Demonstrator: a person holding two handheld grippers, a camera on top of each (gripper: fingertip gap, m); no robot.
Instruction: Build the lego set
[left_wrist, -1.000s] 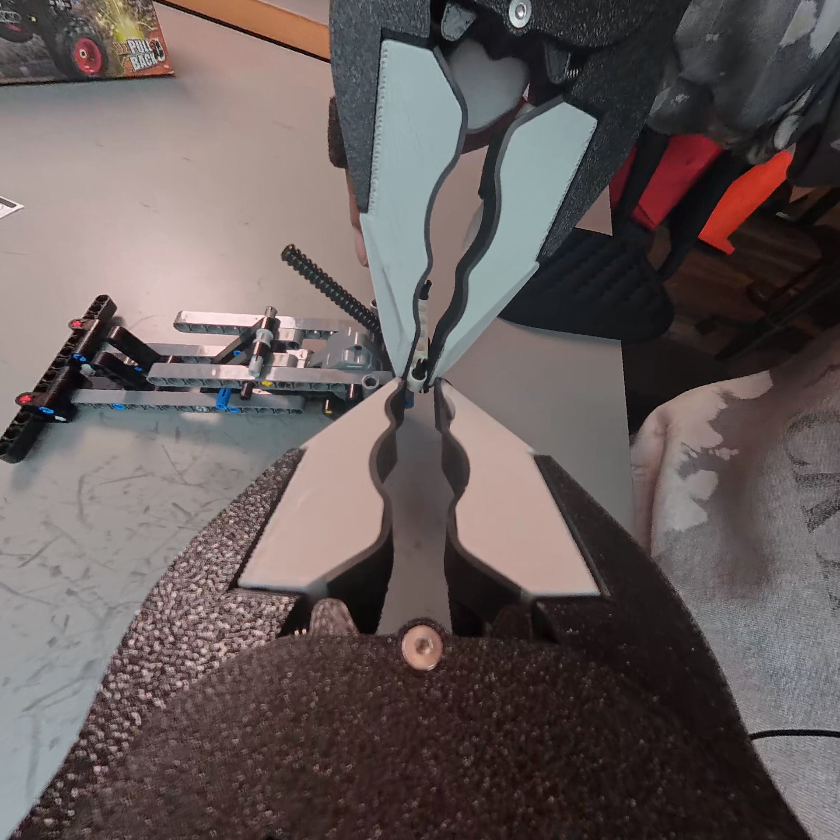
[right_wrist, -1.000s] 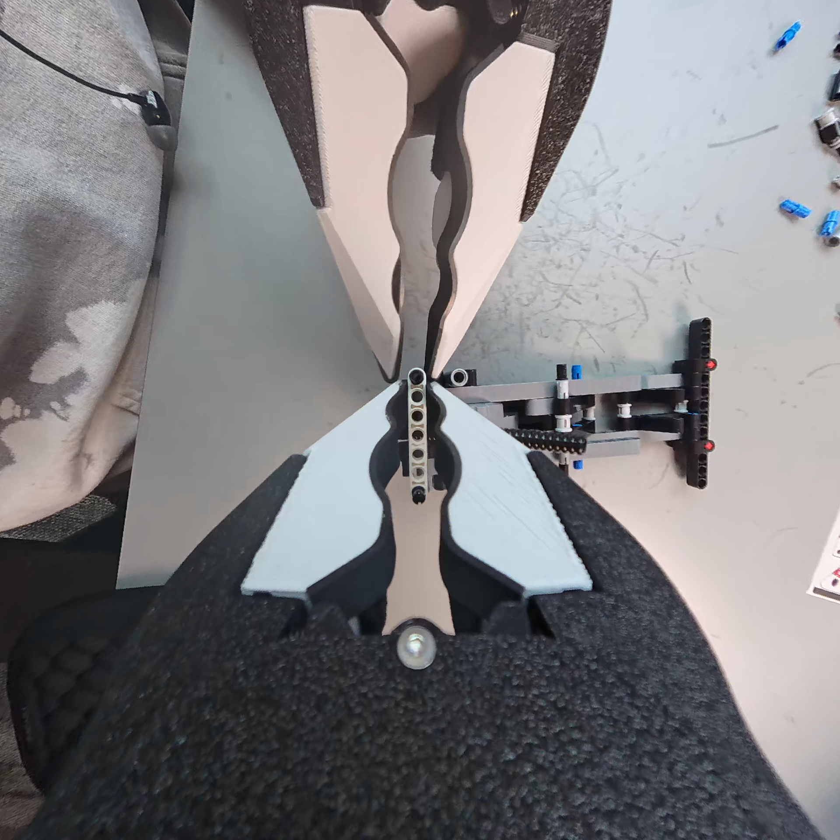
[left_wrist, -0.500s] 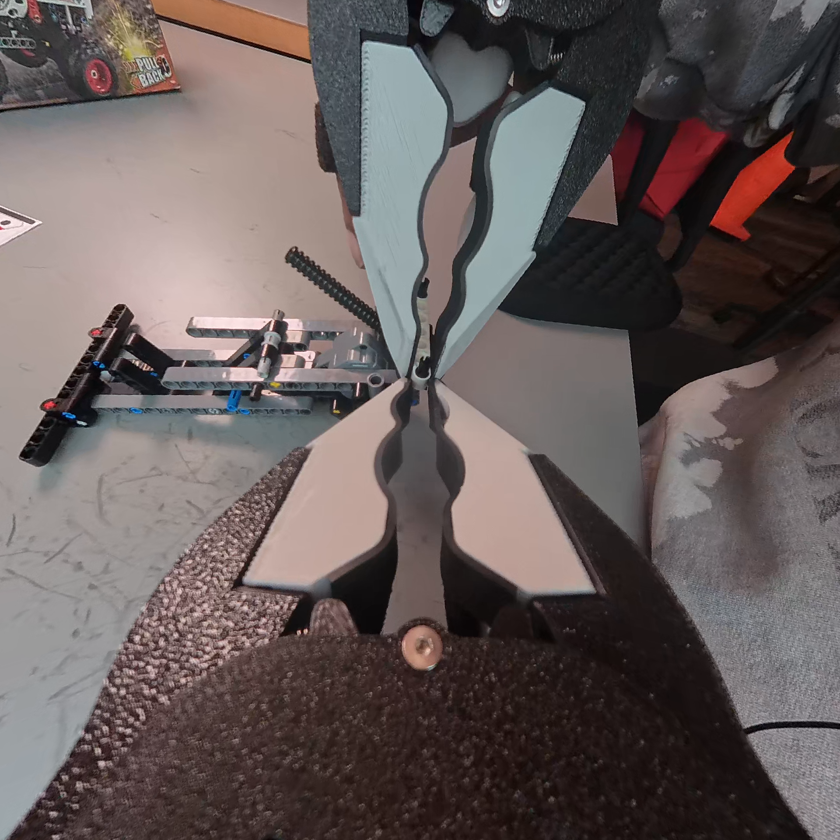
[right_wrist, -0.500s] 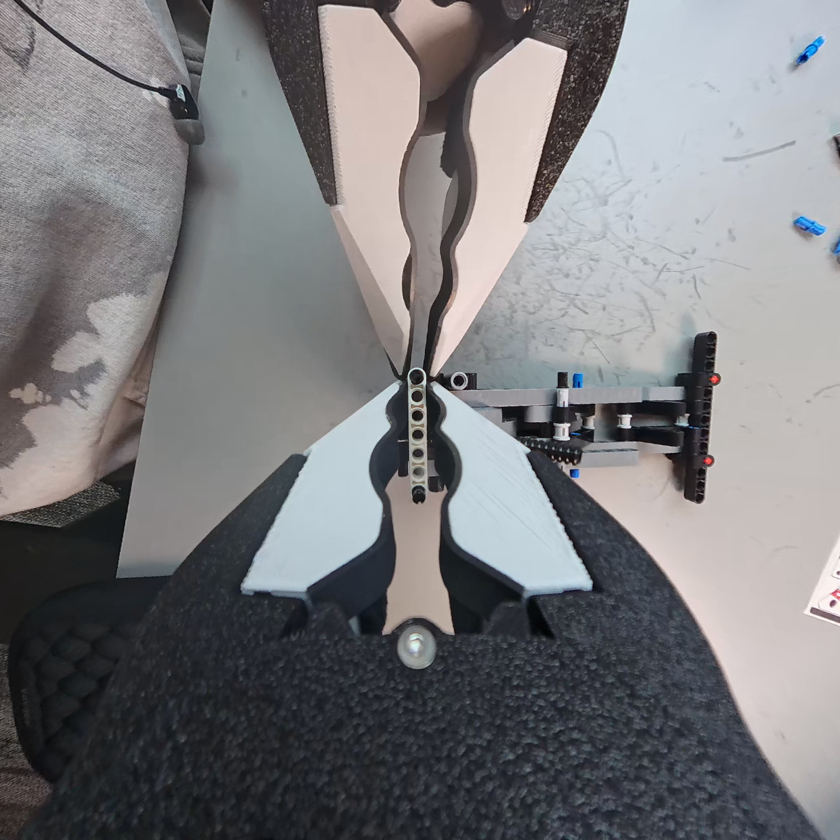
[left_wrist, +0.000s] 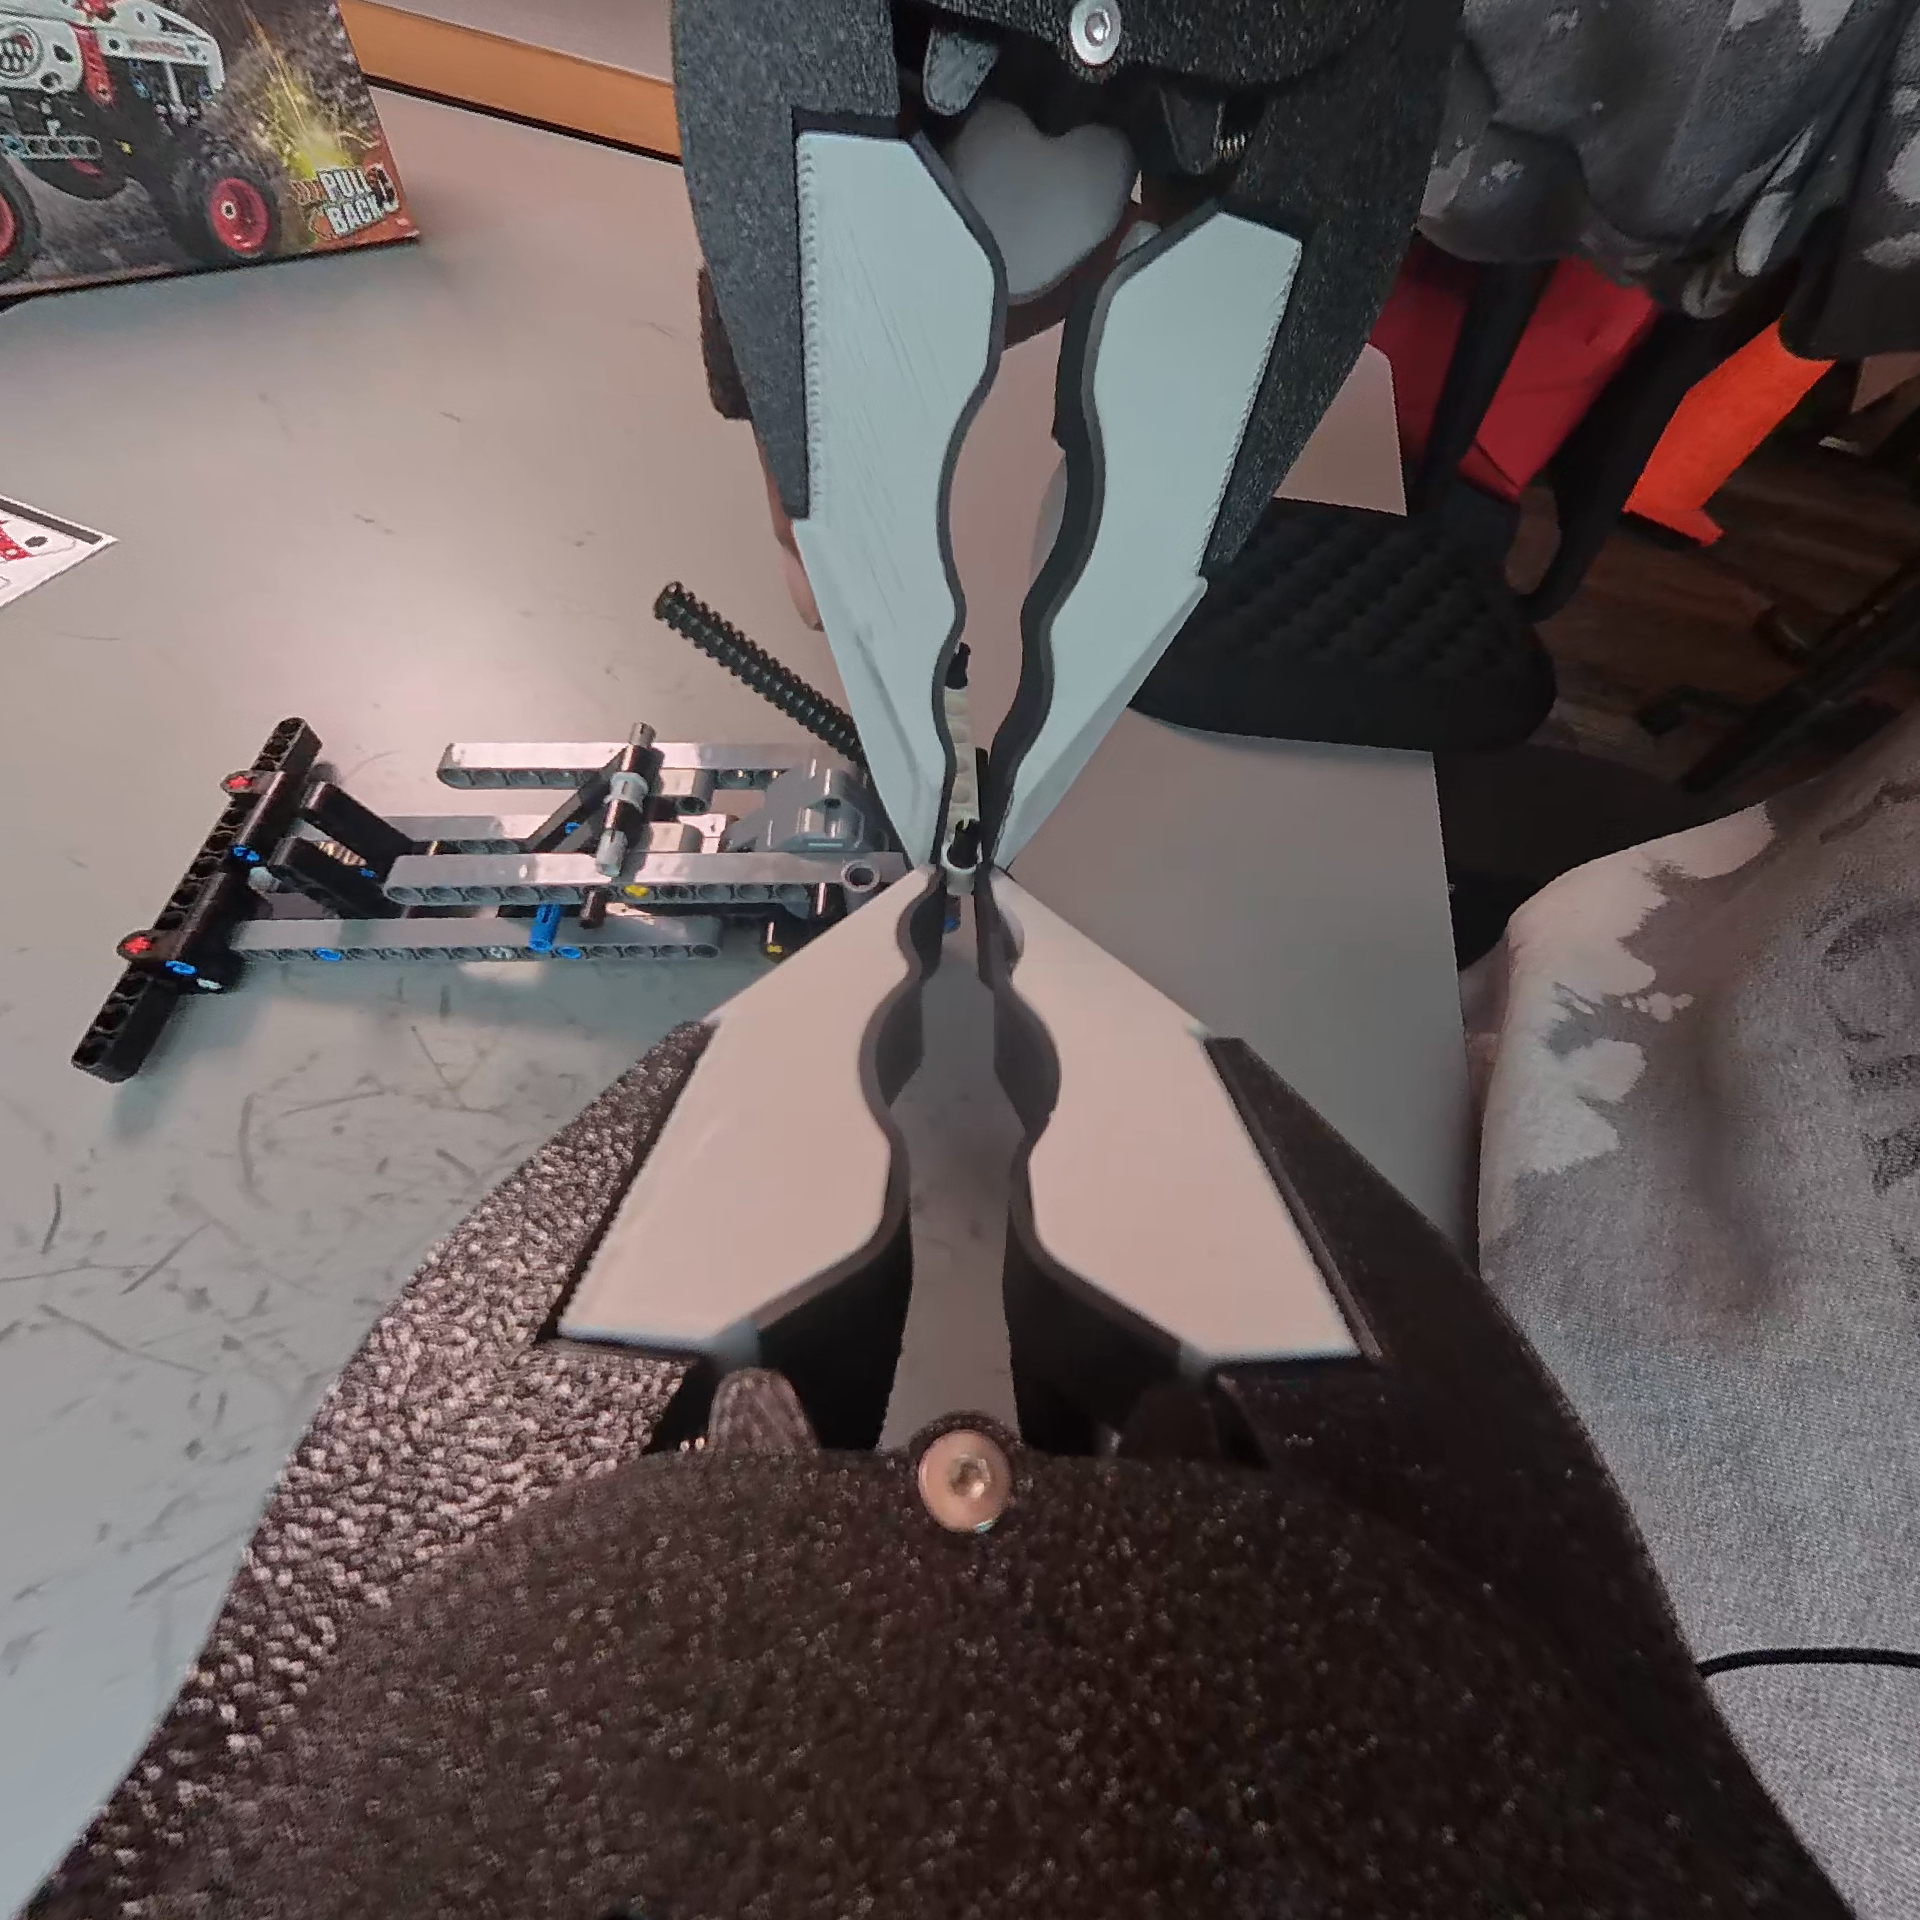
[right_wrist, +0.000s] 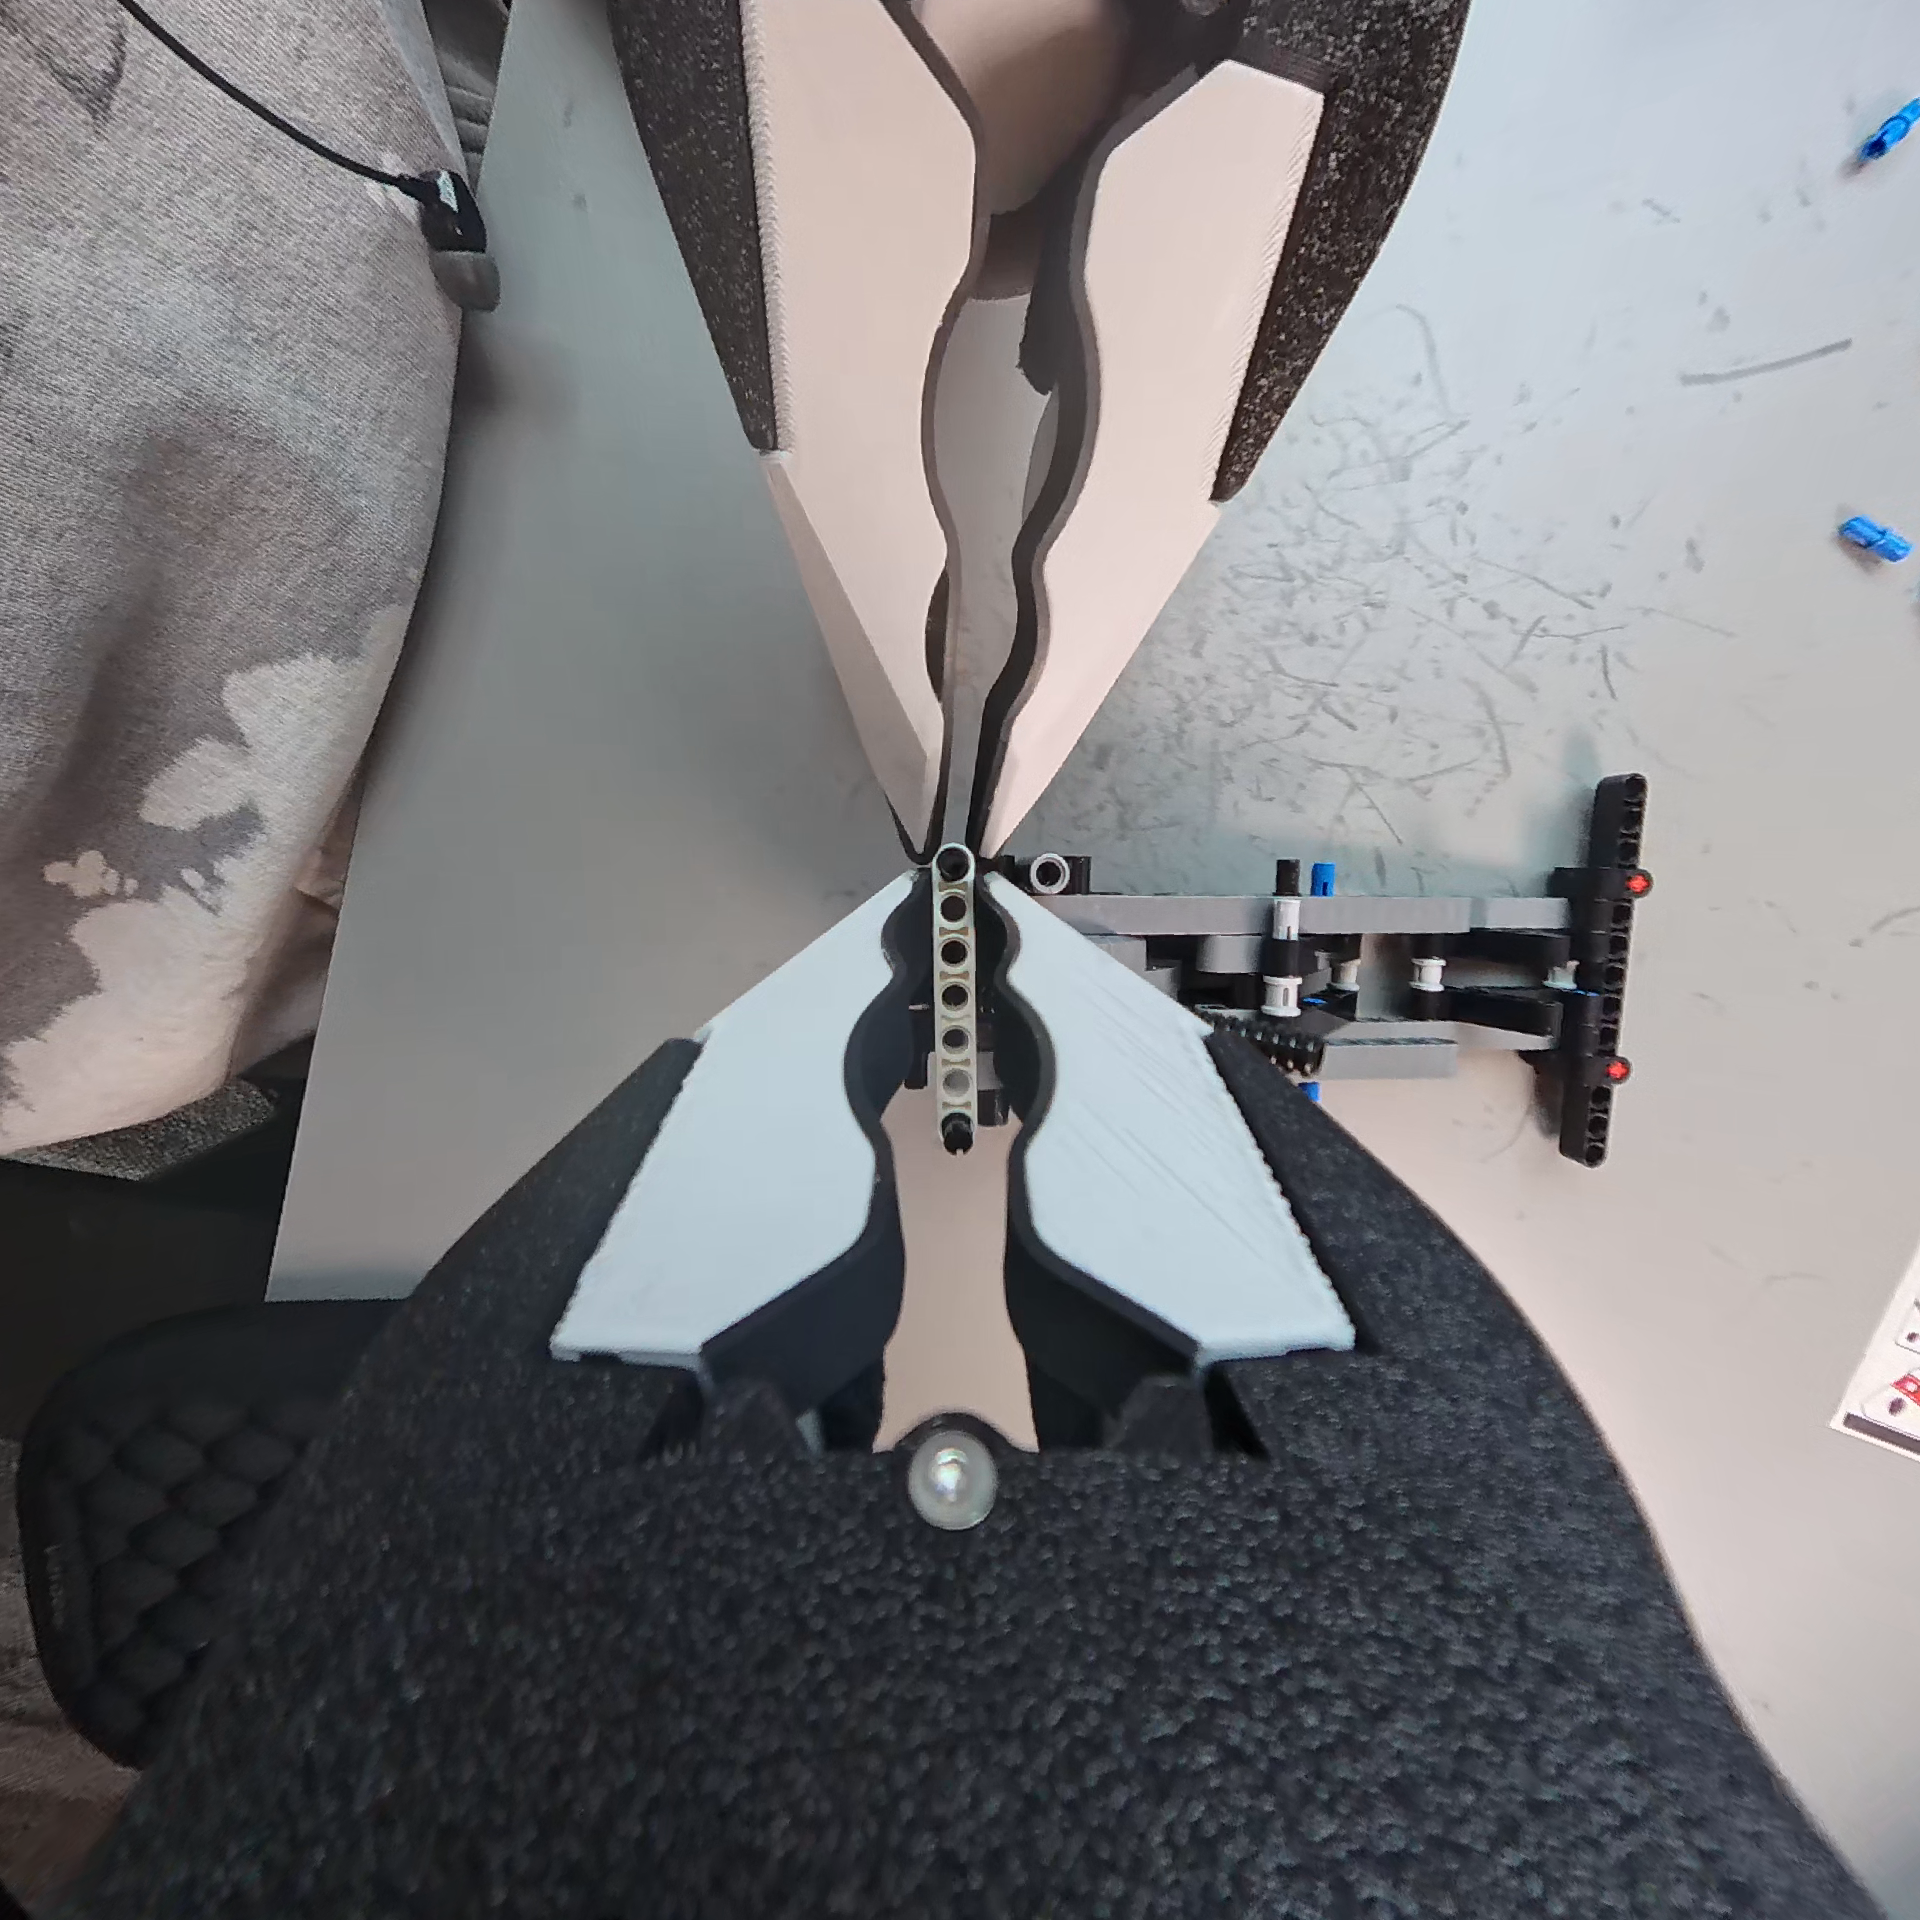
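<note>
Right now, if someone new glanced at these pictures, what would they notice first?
Two grippers meeting tip to tip in mid-frame: the right gripper is shut on a light grey beam, and the left gripper pinches close at the beam's far end. Beside them on the scratched table lies the chassis, grey rails ending in a black crossbar.

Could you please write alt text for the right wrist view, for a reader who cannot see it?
The right gripper is shut on a light grey holed beam, tip to tip with the left gripper opposite. A partly built grey and black frame lies on the scratched table, with loose blue pins beyond.
</note>
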